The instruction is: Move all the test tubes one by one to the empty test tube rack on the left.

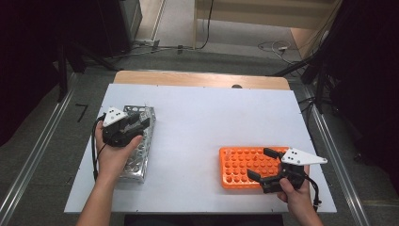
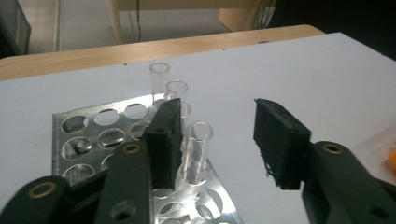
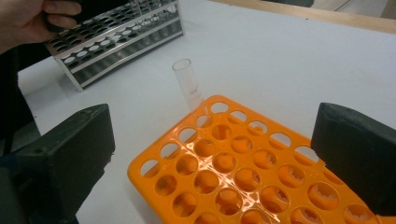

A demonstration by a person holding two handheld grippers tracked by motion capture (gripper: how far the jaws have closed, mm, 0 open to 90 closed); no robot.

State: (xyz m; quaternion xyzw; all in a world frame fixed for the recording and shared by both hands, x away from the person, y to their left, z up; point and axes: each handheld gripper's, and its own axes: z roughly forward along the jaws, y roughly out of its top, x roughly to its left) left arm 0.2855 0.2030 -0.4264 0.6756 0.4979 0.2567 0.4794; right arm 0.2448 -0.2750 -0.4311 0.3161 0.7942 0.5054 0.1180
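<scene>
My left gripper (image 2: 217, 116) stands open over the far end of a metal tube rack (image 2: 84, 130). A clear glass tube (image 2: 198, 144) stands in the rack between the jaws, close to the left pad (image 2: 166, 140), and the right pad is well clear of it. Two more glass tubes (image 2: 159, 81) stand in holes just beyond. My right gripper (image 3: 212, 135) is open above an orange tube rack (image 3: 224, 182), with nothing between its jaws. One glass tube (image 3: 187, 84) stands in a far corner hole of the orange rack.
The metal rack (image 1: 141, 155) sits at the left of the white table (image 1: 197, 122), under my left gripper (image 1: 143, 121). The orange rack (image 1: 237, 165) lies front right, partly beneath my right gripper (image 1: 258, 162). Bare tabletop separates the two racks.
</scene>
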